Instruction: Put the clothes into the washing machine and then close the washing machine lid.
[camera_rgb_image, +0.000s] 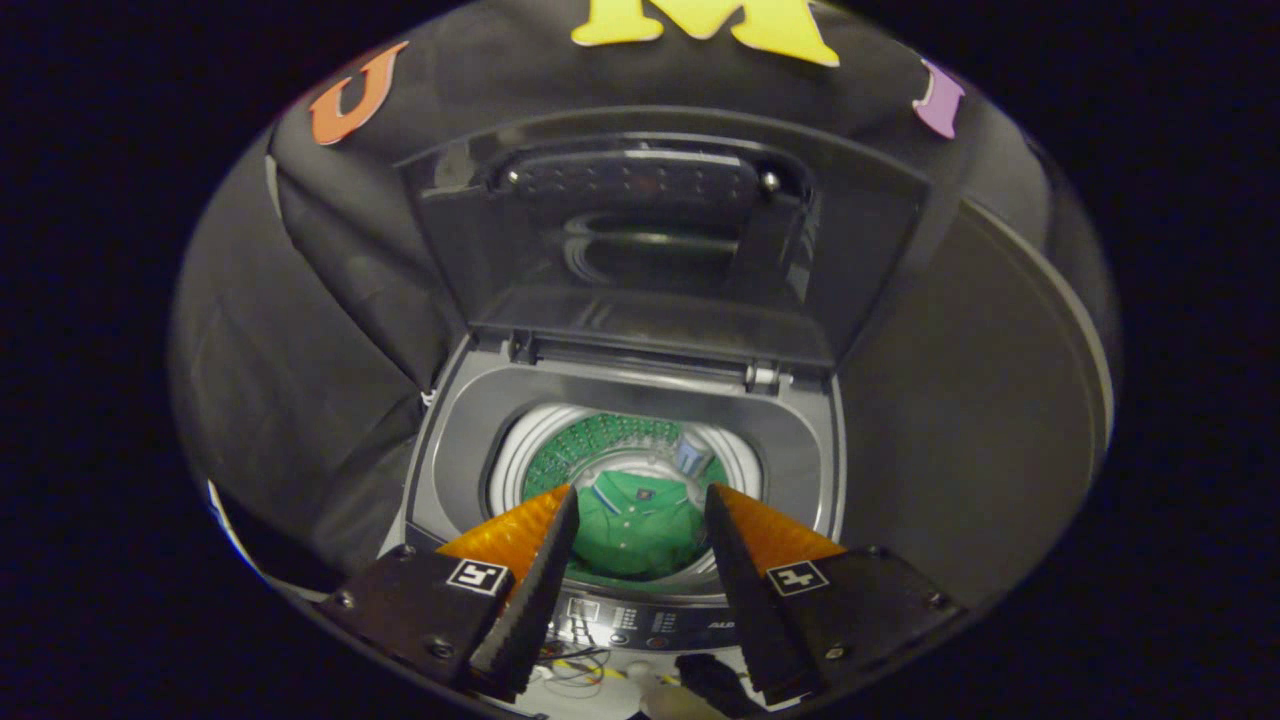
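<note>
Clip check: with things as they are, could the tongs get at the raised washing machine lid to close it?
Probably yes. The tongs are open and hold nothing, above the drum where the green shirt lies. The lid stands upright beyond them, and nothing sits between it and the fingers.

Dim booth, lit from above. The drum (628, 470) is the brightest spot; the raised lid (650, 240) carries soft curved reflections. Fisheye bending bows the edges. The fingers (535, 570), spread apart, are near and slightly soft.
</note>
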